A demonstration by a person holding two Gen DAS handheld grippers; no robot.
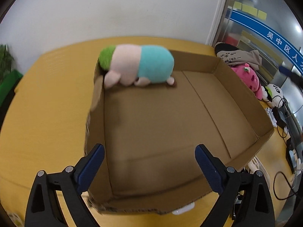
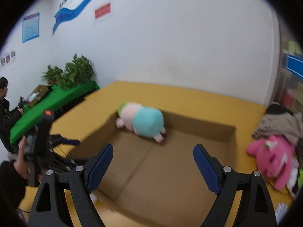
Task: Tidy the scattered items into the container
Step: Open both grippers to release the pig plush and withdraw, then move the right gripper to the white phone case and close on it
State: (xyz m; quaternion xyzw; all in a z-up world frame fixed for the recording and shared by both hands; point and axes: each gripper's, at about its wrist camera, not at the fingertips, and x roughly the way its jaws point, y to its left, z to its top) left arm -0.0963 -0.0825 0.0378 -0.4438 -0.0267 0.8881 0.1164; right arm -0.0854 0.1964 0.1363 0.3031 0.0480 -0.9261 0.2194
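Note:
A wide shallow cardboard box (image 1: 246, 102) lies on the yellow table (image 1: 47, 104). A plush toy (image 1: 140, 66) with green hair, a pink body and teal trousers lies inside against the far left corner; it also shows in the right wrist view (image 2: 142, 119). My left gripper (image 1: 149, 164) is open and empty above the box's near edge. My right gripper (image 2: 153, 164) is open and empty above the box (image 2: 231, 141). A pink plush (image 1: 248, 77) and a panda plush (image 1: 274, 94) lie on the table right of the box. The pink plush (image 2: 272, 160) also shows in the right wrist view.
A beige garment with printed text (image 1: 240, 56) lies at the table's far right corner. Cables and small devices (image 1: 284, 128) crowd the right edge. A white object (image 1: 183, 209) lies under the box's near edge. A green-covered table with plants (image 2: 56, 98) and a seated person (image 2: 5, 113) are at left.

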